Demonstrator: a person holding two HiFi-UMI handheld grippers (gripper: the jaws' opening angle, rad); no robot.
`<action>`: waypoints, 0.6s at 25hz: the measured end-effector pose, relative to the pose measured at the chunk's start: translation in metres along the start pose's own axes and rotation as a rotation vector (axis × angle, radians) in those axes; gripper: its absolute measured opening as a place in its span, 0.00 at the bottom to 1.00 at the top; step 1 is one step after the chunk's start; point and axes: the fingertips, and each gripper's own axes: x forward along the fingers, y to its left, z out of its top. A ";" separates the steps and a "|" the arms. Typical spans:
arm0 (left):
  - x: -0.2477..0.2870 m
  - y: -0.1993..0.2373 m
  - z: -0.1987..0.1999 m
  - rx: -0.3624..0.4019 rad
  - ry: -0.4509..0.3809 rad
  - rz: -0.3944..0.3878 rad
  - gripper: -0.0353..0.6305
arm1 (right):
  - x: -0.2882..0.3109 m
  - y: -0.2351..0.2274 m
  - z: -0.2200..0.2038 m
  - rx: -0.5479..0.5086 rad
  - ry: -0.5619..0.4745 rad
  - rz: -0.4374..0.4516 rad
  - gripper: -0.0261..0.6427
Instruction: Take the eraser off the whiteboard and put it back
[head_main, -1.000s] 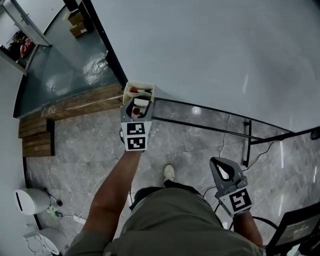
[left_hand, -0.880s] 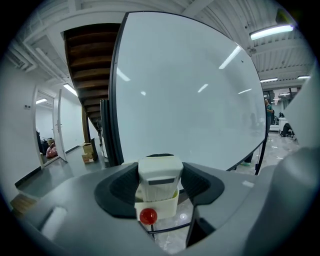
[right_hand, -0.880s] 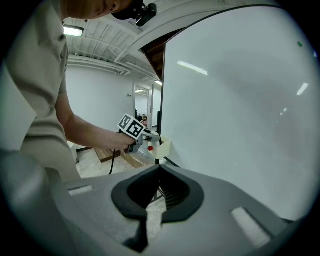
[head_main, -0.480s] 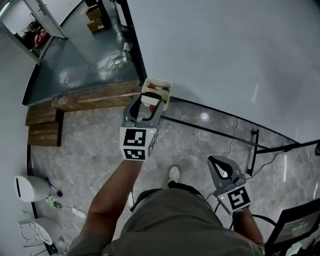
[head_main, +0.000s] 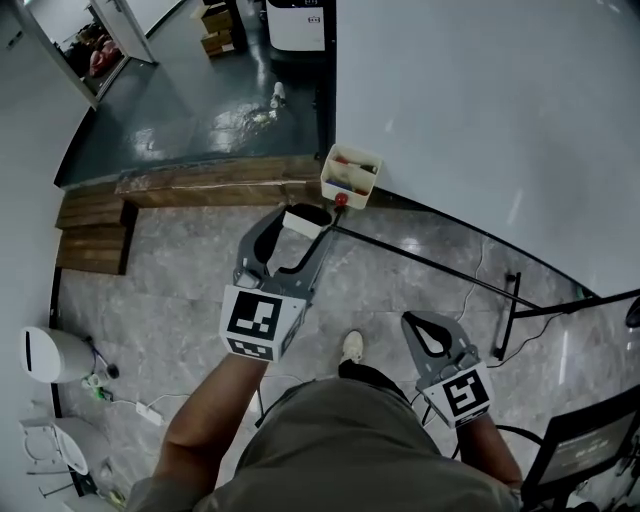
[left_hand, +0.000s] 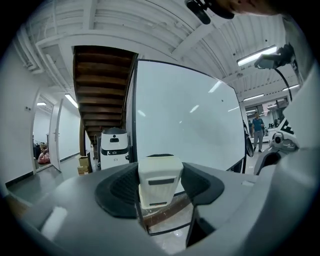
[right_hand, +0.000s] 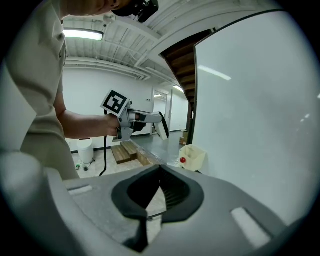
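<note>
Whiteboard (head_main: 480, 110) looms as the left gripper (head_main: 296, 228) clamps the eraser (head_main: 301, 220) off its lower corner, likely awaiting return; right gripper (head_main: 415, 325) idles, jaws together, empty.

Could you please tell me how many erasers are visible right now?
1: a white eraser, clamped in the left tool, off the whiteboard. The tray at the board's lower corner holds small items I cannot identify, so another may be hidden there.
</note>
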 end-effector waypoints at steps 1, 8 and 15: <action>-0.014 0.002 0.000 -0.006 0.002 -0.001 0.46 | 0.001 0.010 0.001 -0.006 0.001 0.007 0.04; -0.118 0.010 0.004 -0.031 -0.006 0.000 0.46 | 0.004 0.082 0.010 -0.038 -0.007 0.050 0.04; -0.221 0.014 0.007 -0.029 -0.051 0.007 0.46 | -0.010 0.158 0.012 -0.044 -0.010 0.062 0.04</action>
